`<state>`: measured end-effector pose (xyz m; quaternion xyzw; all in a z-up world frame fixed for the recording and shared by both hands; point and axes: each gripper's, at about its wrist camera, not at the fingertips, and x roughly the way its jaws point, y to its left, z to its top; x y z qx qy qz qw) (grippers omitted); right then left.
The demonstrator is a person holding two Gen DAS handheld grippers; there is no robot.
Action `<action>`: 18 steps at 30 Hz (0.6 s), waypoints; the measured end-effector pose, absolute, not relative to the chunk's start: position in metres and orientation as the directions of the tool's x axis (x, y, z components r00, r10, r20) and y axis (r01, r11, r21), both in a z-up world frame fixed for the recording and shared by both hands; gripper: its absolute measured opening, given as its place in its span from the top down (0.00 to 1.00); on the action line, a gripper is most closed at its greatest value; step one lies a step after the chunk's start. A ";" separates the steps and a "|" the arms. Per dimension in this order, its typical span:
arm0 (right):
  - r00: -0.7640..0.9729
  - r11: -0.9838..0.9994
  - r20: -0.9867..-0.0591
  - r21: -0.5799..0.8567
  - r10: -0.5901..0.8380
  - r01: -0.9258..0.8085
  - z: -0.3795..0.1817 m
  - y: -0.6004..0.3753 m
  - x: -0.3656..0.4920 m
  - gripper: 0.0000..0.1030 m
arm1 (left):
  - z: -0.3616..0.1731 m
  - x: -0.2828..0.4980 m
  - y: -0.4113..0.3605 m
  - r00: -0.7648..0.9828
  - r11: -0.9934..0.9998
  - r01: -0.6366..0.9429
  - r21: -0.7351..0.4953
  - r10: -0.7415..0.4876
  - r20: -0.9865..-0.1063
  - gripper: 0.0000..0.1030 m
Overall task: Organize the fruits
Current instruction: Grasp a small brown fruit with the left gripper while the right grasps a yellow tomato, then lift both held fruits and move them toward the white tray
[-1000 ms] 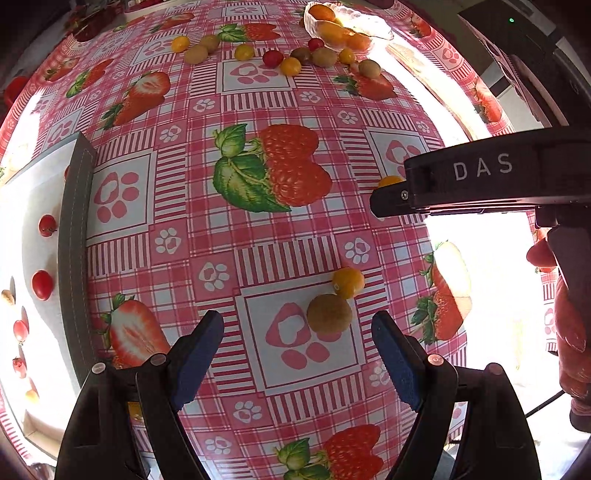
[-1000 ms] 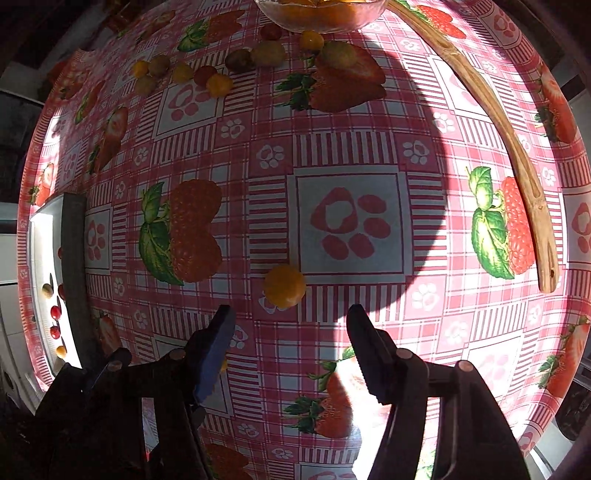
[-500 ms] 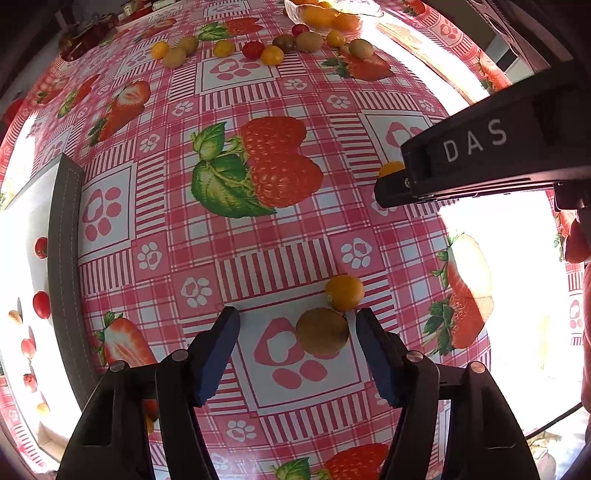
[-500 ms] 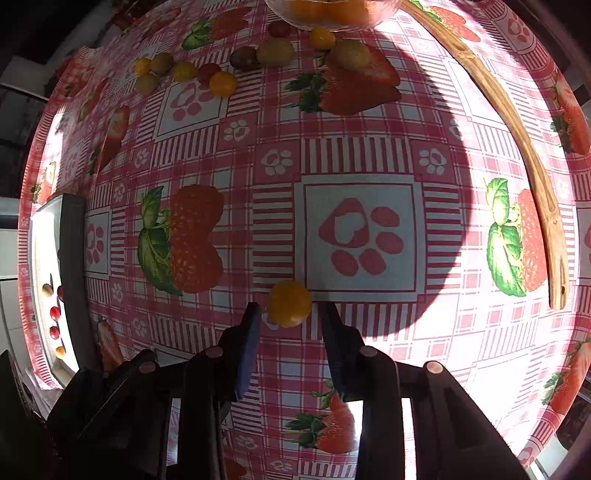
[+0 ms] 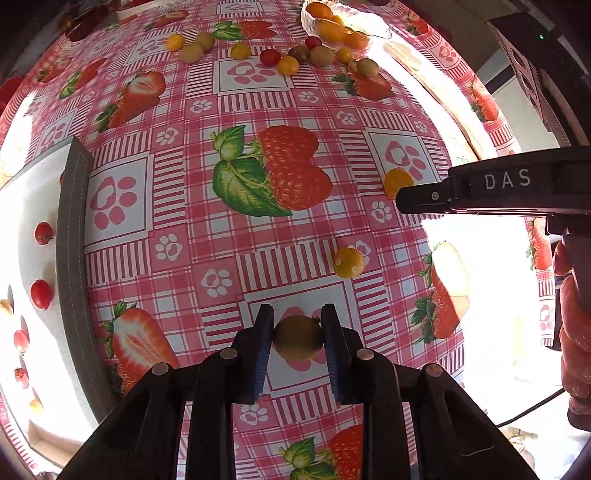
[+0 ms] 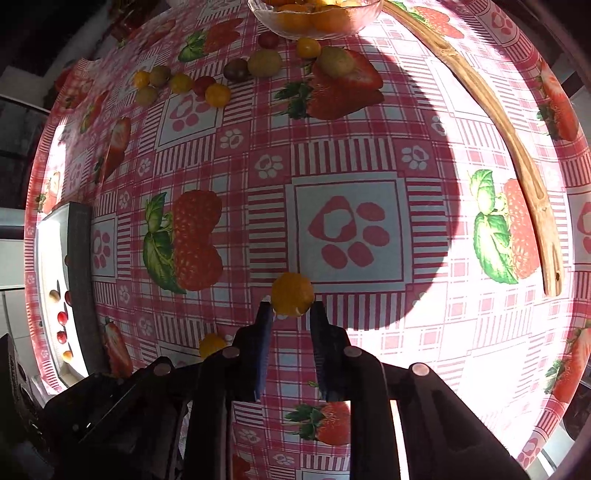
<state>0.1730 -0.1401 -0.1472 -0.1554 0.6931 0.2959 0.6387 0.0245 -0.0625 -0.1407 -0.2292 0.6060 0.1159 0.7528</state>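
Fruit (image 5: 298, 338) sits clamped — inside left hand-held gripper (image 5: 297, 325).

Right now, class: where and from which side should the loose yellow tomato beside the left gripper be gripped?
Grip the yellow tomato across its widest middle, coming from the near side with open jaws. It is round and sits alone on the tablecloth, so both flanks are free.

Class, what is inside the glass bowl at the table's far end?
The glass bowl holds orange and yellow fruits. Its far part is cropped or glared out, so the count is unclear.
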 end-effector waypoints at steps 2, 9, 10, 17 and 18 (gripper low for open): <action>-0.134 0.777 -0.976 0.216 0.170 -0.591 -0.143 -0.143 0.172 0.81 | -0.136 0.024 -0.057 0.241 0.864 -0.458 -0.209 -0.105 -0.965 0.73; -0.128 0.778 -0.976 0.219 0.178 -0.589 -0.135 -0.145 0.165 0.81 | -0.127 0.009 -0.040 0.258 0.855 -0.474 -0.212 -0.096 -0.961 0.73; -0.124 0.778 -0.976 0.217 0.179 -0.590 -0.136 -0.145 0.166 0.81 | -0.125 -0.001 -0.034 0.258 0.855 -0.474 -0.211 -0.094 -0.962 0.73; -0.052 0.808 -0.986 0.159 0.157 -0.568 -0.142 -0.142 0.185 0.53 | -0.124 -0.006 -0.032 0.260 0.849 -0.485 -0.209 -0.088 -0.962 0.73; -0.044 0.806 -0.987 0.153 0.156 -0.571 -0.143 -0.141 0.187 0.53 | -0.124 -0.006 -0.033 0.260 0.848 -0.486 -0.209 -0.088 -0.962 0.73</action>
